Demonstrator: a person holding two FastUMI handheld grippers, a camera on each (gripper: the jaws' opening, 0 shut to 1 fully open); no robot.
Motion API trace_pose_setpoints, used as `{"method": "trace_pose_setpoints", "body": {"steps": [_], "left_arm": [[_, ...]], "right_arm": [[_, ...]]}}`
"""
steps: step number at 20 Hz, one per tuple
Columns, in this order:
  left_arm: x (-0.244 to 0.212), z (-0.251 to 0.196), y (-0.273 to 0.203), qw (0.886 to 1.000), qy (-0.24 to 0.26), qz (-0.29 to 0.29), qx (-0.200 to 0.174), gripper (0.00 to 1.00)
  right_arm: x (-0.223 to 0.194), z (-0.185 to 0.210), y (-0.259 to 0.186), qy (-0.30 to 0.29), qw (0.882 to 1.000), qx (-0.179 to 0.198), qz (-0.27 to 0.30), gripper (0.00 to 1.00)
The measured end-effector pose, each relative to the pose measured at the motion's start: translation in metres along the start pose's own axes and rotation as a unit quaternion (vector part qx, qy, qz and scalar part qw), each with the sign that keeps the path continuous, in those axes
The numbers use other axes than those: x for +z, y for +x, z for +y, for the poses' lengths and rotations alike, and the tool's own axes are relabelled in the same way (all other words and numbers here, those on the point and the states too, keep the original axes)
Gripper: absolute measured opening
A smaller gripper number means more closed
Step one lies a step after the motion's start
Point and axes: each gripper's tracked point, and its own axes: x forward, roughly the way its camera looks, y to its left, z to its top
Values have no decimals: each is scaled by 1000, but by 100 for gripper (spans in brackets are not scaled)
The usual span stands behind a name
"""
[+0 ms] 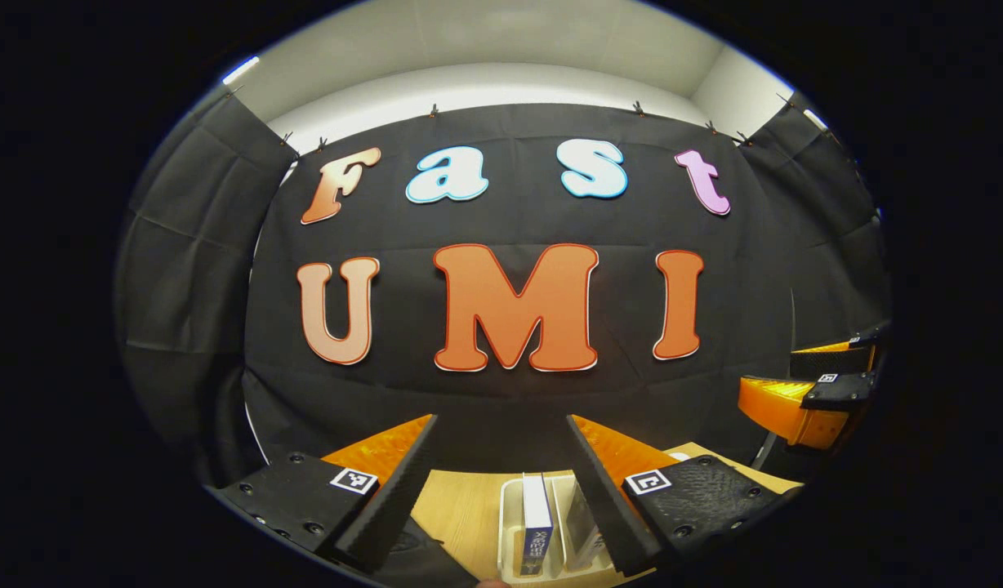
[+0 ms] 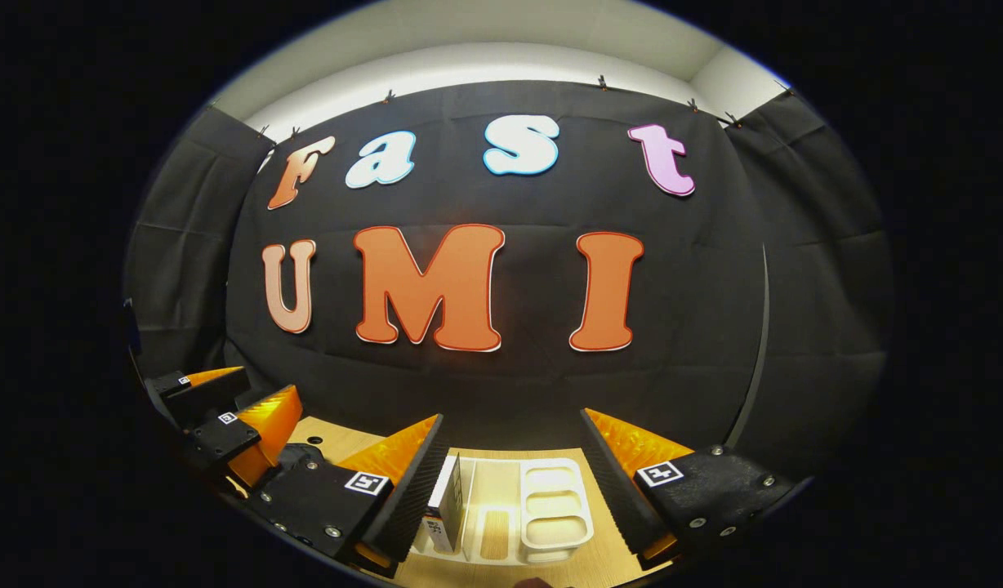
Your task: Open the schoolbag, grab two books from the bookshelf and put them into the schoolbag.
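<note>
Both claws are hanging released above the desk [image 1: 461, 506]. Left claw [image 1: 501, 425] is sitting nearer, with an upright book [image 1: 537, 523] in the bookshelf [image 2: 501, 506] at lower centre, directly below between its fingers.

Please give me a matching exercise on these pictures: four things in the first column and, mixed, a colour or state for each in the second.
Column one:
1. book
2. bookshelf
3. table
4. left gripper

Column two:
A. light wood, carries the bookshelf
B. white, with several compartments
C. jaws open, holding nothing
D. stands upright, blue spine

Pairs: 1-D, 2-B, 3-A, 4-C
</note>
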Motion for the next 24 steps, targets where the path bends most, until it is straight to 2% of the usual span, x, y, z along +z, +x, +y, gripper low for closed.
{"method": "trace_pose_setpoints", "body": {"steps": [6, 12, 17, 24], "left_arm": [[4, 21, 4, 1000, 10, -12, 24, 93], [8, 61, 7, 997, 30, -22, 68, 94], [-1, 79, 2, 996, 31, -11, 85, 94], [-22, 90, 0, 995, 55, 20, 84, 94]], "right_arm": [[-2, 0, 0, -4, 1000, 0, 4, 94], [-4, -7, 1, -3, 1000, -2, 5, 94], [-9, -5, 5, -1, 1000, 2, 8, 94], [-18, 4, 9, 1, 1000, 19, 18, 94]]}}
